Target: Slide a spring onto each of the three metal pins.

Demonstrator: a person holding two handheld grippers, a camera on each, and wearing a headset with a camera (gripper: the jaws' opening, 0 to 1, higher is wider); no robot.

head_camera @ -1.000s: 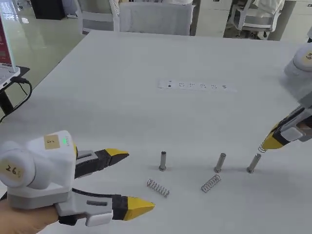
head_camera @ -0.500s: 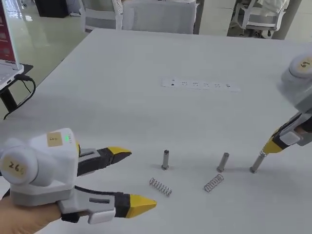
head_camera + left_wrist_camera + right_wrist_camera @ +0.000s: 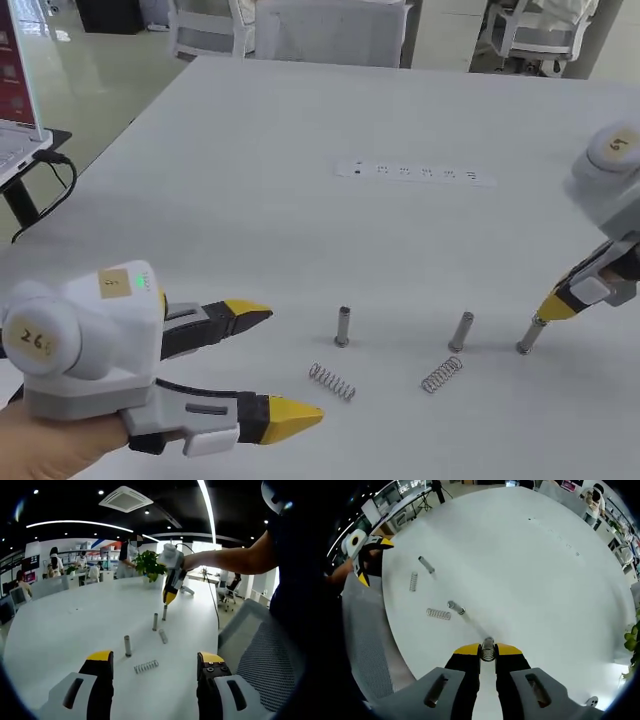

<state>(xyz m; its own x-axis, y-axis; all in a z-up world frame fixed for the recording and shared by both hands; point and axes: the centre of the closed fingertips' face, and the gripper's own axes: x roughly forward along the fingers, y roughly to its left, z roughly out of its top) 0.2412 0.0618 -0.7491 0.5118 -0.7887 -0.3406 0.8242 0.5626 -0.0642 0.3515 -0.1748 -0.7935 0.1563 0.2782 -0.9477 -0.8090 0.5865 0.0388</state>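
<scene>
Gripping spring (image 3: 488, 650) atop rightmost pin (image 3: 527, 336), right hand-held gripper (image 3: 553, 306) clenched; left hand-held gripper (image 3: 293, 362) released.

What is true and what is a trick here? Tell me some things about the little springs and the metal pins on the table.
1. Three short silver metal pins stand upright on the white table. True.
2. Two coiled wire springs lie loose on the table. True.
3. The yellow-tipped left gripper is shut on a spring. False: its jaws are open and hold nothing.
4. The yellow-tipped right gripper holds nothing. False: it is shut on a third spring at the rightmost pin.
</scene>
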